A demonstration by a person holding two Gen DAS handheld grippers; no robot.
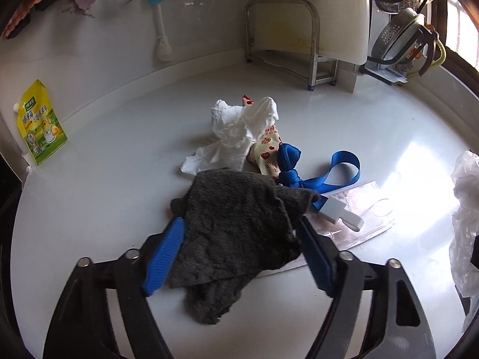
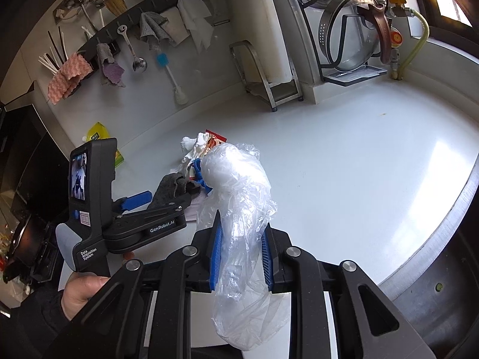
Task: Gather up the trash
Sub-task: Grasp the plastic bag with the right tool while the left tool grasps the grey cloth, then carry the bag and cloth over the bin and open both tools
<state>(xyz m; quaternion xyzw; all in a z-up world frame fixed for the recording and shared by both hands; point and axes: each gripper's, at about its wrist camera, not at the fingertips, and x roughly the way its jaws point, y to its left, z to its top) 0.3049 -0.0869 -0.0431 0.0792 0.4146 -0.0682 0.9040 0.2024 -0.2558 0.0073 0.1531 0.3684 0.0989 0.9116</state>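
Observation:
My left gripper (image 1: 239,227) has its blue pads wide apart with a dark grey cloth (image 1: 236,224) bunched between them; I cannot tell if it grips it. Beyond the cloth lie a crumpled white tissue (image 1: 233,137), a heart-printed wrapper (image 1: 268,152), a blue lanyard (image 1: 317,173) with a white clip (image 1: 344,212), and a clear plastic sleeve (image 1: 359,209). My right gripper (image 2: 242,233) is shut on a clear plastic bag (image 2: 239,203), held above the white counter (image 2: 359,164). The left gripper (image 2: 167,194) and cloth show in the right wrist view.
A yellow seasoning pouch (image 1: 40,122) leans on the back wall at left. A metal rack (image 1: 287,45) and a white cutting board (image 1: 329,9) stand at the back. A dish rack with steel pans (image 2: 350,30) is at back right. Utensils and cloths hang on the wall (image 2: 134,39).

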